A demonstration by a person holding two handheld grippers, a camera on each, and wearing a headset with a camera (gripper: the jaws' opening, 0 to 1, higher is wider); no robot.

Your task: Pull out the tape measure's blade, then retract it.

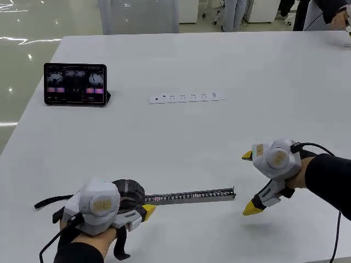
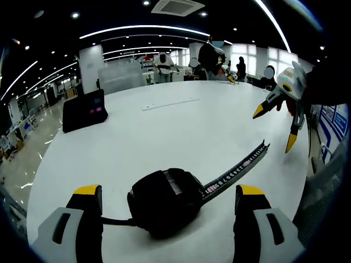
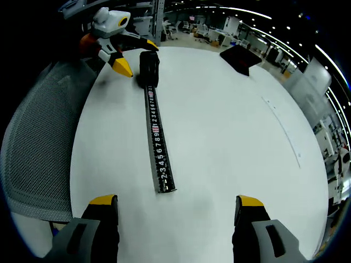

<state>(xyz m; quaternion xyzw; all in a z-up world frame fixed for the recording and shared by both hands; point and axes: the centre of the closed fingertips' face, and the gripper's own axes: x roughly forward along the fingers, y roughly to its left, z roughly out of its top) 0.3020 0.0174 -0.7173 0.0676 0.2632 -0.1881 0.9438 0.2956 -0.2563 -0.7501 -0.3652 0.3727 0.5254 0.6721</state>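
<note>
Blade lies extended on table. Left gripper, jaws apart, straddles tape measure case; right gripper, jaws apart, at blade's 3 o'clock.

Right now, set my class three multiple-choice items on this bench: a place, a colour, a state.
1. Where on the table is the tablet? A. far left B. near right C. centre
2. What colour is the tape case? A. yellow B. white C. black
3. The blade is: A. wound in B. out, flat on the table C. lifted by a gripper
Answers: 1 A, it stands at the far left edge in the head view. 2 C, the tape case by the left gripper is black. 3 B, it lies along the table, the open right gripper apart from it.
</note>
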